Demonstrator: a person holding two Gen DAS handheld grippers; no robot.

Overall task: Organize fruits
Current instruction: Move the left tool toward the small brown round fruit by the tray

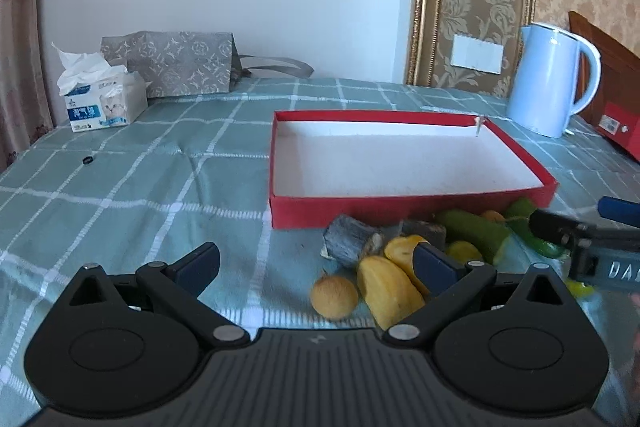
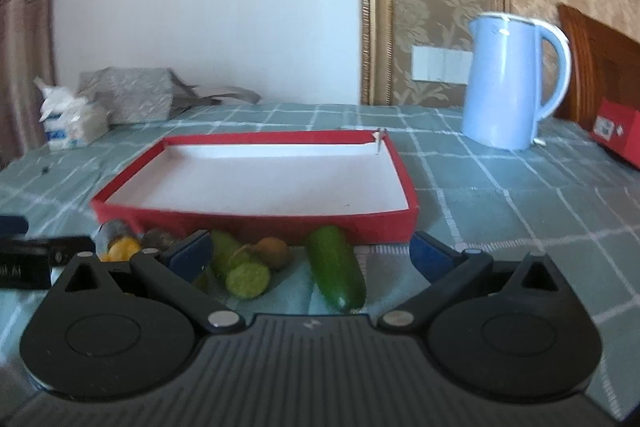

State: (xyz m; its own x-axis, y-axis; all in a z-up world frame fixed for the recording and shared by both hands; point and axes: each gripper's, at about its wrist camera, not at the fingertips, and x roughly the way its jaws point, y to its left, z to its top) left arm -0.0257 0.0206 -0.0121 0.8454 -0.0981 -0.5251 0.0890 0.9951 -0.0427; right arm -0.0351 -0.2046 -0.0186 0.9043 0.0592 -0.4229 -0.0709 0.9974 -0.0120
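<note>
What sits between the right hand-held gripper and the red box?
In the right wrist view, two green cucumbers and a brown kiwi lie between the right hand-held gripper and the red box.

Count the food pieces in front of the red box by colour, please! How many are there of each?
Yellow pieces: 3
Green pieces: 2
Brown round fruits: 2
Grey chunks: 2
Total: 9 that show clearly; more may be hidden in the pile.
</note>
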